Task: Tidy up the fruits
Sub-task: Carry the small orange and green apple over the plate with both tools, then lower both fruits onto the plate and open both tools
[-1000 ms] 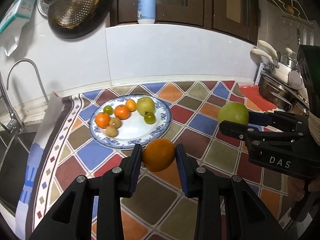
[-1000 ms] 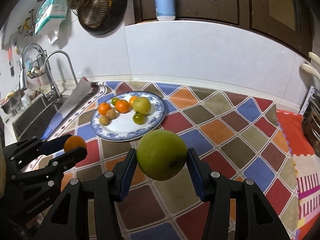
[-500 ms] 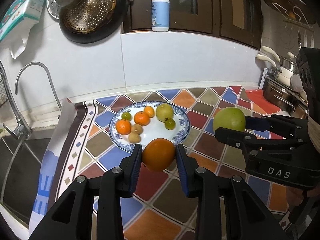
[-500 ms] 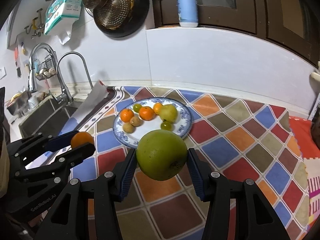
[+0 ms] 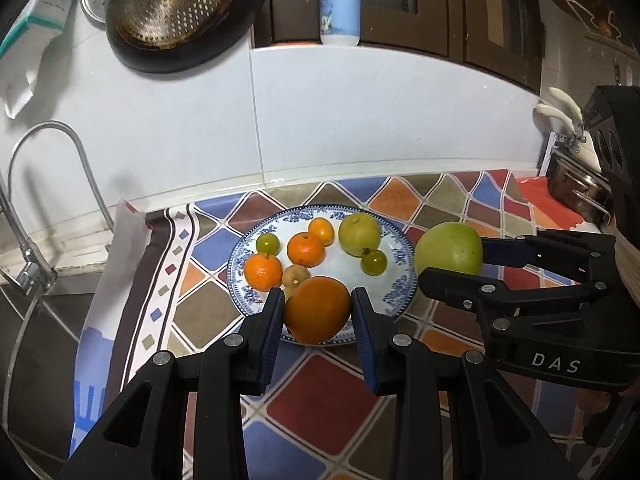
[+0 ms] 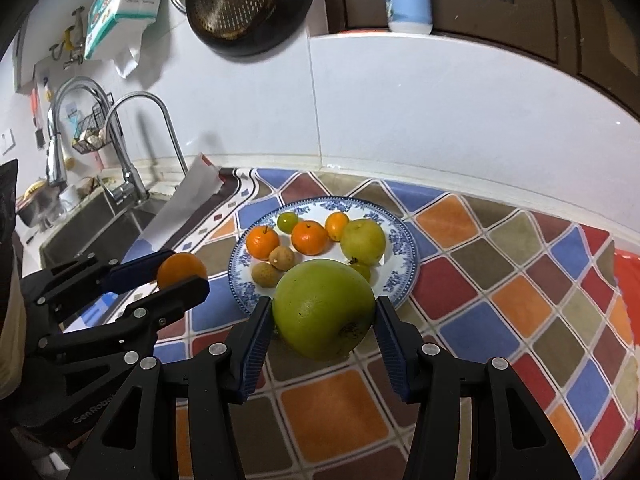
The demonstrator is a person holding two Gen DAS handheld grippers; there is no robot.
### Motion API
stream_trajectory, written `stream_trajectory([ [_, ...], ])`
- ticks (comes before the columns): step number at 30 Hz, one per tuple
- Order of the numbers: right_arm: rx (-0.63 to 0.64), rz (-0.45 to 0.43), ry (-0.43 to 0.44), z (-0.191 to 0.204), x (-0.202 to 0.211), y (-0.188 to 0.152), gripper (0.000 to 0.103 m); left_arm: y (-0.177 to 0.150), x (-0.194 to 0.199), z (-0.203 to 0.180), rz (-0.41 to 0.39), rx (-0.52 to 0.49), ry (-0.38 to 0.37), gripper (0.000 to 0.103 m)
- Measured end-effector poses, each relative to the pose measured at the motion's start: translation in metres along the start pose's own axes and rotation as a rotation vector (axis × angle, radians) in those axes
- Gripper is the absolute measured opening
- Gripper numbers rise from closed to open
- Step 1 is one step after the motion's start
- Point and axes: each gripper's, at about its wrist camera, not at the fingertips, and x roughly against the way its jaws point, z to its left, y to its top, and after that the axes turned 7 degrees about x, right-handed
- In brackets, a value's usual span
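My left gripper (image 5: 316, 310) is shut on a large orange (image 5: 317, 309), held above the near rim of the blue-and-white plate (image 5: 402, 284). My right gripper (image 6: 323, 314) is shut on a big green apple (image 6: 324, 314), also over the plate's (image 6: 404, 240) near edge. In the left wrist view the apple (image 5: 449, 249) hangs at the plate's right side. In the right wrist view the orange (image 6: 182, 269) hangs left of the plate. On the plate lie several small fruits: tangerines (image 5: 263, 271), a yellow-green pear (image 5: 359, 234), small green fruits (image 5: 374, 262) and brown longans (image 6: 282, 258).
The plate rests on a colourful diamond-patterned mat (image 6: 500, 304). A sink (image 6: 92, 228) with faucets (image 6: 132, 152) lies to the left. A pan and strainer (image 5: 180, 8) hang on the white wall, a lotion bottle (image 5: 340, 4) stands on the ledge above, and pots (image 5: 576, 188) stand at the right.
Both grippers have moved forward toward the plate with their fruits still held; the plate now appears larger and lies just beyond both sets of fingertips.
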Motion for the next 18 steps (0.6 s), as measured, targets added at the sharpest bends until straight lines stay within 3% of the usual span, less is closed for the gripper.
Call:
stream_trajectory([
  [18, 0.013, 0.107, 0.052, -0.016, -0.083, 0.007, 0.051, 0.003, -0.072, 0.014, 0.104, 0.000, -0.042, 0.034],
])
